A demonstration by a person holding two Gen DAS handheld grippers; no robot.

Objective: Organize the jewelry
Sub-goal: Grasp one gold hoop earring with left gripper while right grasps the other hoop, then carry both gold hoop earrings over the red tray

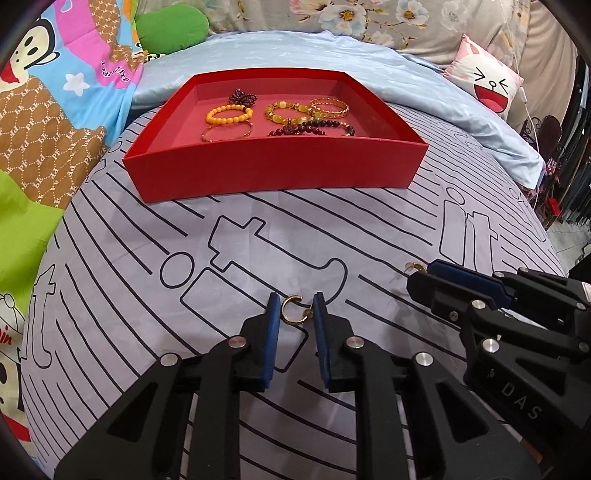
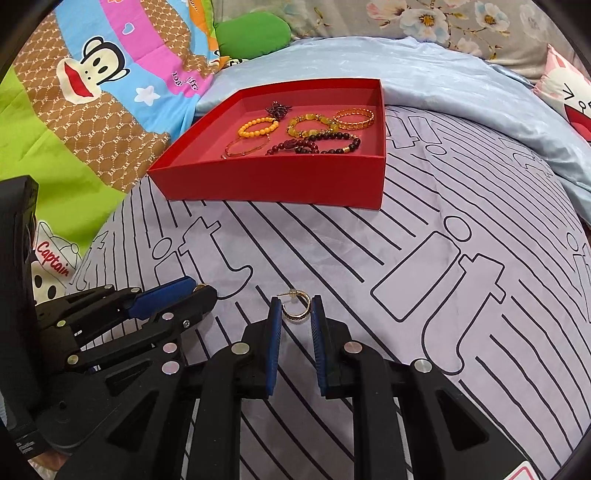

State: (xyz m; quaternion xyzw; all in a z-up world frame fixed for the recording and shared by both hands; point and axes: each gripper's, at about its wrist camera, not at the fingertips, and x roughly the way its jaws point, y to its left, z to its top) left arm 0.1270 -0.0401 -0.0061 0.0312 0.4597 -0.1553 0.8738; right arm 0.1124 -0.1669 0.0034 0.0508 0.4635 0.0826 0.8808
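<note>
A red tray [image 1: 280,173] holding several bead bracelets [image 1: 229,113] sits on the bed; it also shows in the right wrist view [image 2: 273,184]. A gold hoop earring [image 1: 291,314] lies on the striped sheet between the fingertips of my open left gripper [image 1: 296,306]. A second gold hoop earring [image 2: 296,306] lies between the fingertips of my open right gripper [image 2: 295,308]. The right gripper appears in the left wrist view [image 1: 436,277] with that earring [image 1: 413,266] peeking past its tip. The left gripper appears in the right wrist view [image 2: 195,291].
The grey striped sheet [image 1: 147,295] covers the bed. A light blue blanket [image 1: 424,85] lies behind the tray. Cartoon quilt [image 1: 55,110] at left, green cushion [image 1: 170,26] and a pink face pillow [image 1: 487,85] at the back. The bed edge drops at far right.
</note>
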